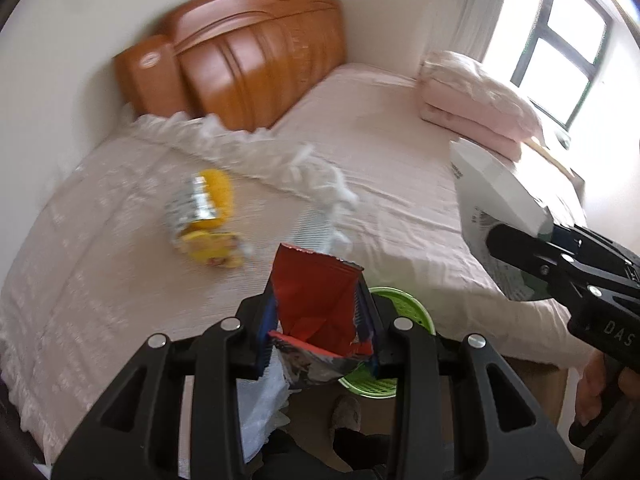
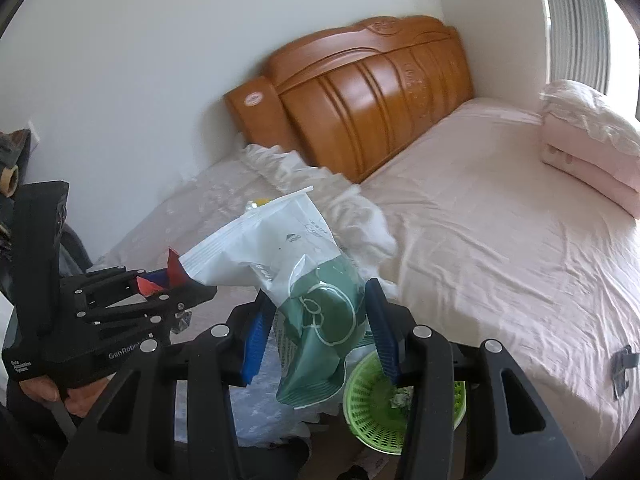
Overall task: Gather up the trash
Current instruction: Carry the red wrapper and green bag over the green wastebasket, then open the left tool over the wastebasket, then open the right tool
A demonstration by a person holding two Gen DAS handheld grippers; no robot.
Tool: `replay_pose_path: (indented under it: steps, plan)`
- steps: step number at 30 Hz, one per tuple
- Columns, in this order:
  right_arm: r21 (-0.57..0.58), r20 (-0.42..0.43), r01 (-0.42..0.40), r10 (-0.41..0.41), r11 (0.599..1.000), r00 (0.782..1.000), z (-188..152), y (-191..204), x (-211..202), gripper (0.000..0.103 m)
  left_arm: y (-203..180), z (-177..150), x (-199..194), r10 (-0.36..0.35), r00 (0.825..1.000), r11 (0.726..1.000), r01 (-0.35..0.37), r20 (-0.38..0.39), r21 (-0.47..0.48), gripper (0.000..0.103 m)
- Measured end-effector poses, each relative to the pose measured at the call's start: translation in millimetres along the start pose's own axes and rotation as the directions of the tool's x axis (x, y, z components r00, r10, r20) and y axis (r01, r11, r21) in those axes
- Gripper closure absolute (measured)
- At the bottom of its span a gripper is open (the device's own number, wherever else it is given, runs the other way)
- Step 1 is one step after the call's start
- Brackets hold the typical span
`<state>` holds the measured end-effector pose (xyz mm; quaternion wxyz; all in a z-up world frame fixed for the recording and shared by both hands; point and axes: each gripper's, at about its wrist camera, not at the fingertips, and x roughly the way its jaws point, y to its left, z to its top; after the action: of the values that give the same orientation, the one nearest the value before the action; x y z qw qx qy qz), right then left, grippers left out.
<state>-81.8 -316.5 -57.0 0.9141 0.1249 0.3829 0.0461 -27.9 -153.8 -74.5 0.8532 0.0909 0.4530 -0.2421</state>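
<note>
Bedroom: pink bed [image 1: 400,184], wooden headboard [image 2: 372,96] | yellow wrapper [image 1: 208,220] on bed | left gripper [image 1: 320,320] fingers clamp red packet [image 1: 320,300] | right gripper [image 2: 320,324] fingers clamp white-green bag [image 2: 308,280] | green basket [image 2: 372,396] below.

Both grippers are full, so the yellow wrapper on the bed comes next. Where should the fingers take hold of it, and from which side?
The yellow wrapper lies crumpled and nearly flat on the bed, so pinching its face would probably catch the sheet. I would come down from above and close the fingers on the raised, crinkled silver fold at its upper end, which stands proud of the sheet. The picture is blurred, so the exact edge is uncertain.
</note>
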Motion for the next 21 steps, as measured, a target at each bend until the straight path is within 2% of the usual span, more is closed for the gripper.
replay_pose_path:
  steps: [3, 8, 13, 19, 21]
  plan:
    - [0.034, 0.016, 0.033, -0.034, 0.999, 0.999, -5.4, -20.8, -11.5, 0.056, -23.5, 0.3, 8.7, -0.026, 1.000, 0.999, 0.026, -0.016, 0.041, 0.069]
    - [0.099, 0.029, 0.127, -0.131, 0.987, 0.991, -20.0, -61.3, -35.4, 0.056, -71.3, -7.4, 45.7, -0.102, 0.989, 0.985, 0.115, -0.103, 0.127, 0.069]
    - [0.173, 0.023, 0.212, -0.219, 0.962, 0.975, -40.6, -100.4, -58.6, 0.056, -115.2, -27.6, 100.4, -0.173, 0.959, 0.958, 0.217, -0.224, 0.189, 0.069]
    - [0.237, -0.013, 0.268, -0.272, 0.934, 0.962, -65.5, -130.1, -68.4, 0.056, -149.6, -60.5, 156.4, -0.167, 0.925, 0.938, 0.255, -0.340, 0.233, 0.066]
    - [0.247, -0.021, 0.272, -0.275, 0.930, 0.961, -70.7, -134.5, -67.8, 0.056, -154.8, -71.0, 173.2, -0.171, 0.909, 0.935, 0.271, -0.380, 0.227, 0.060]
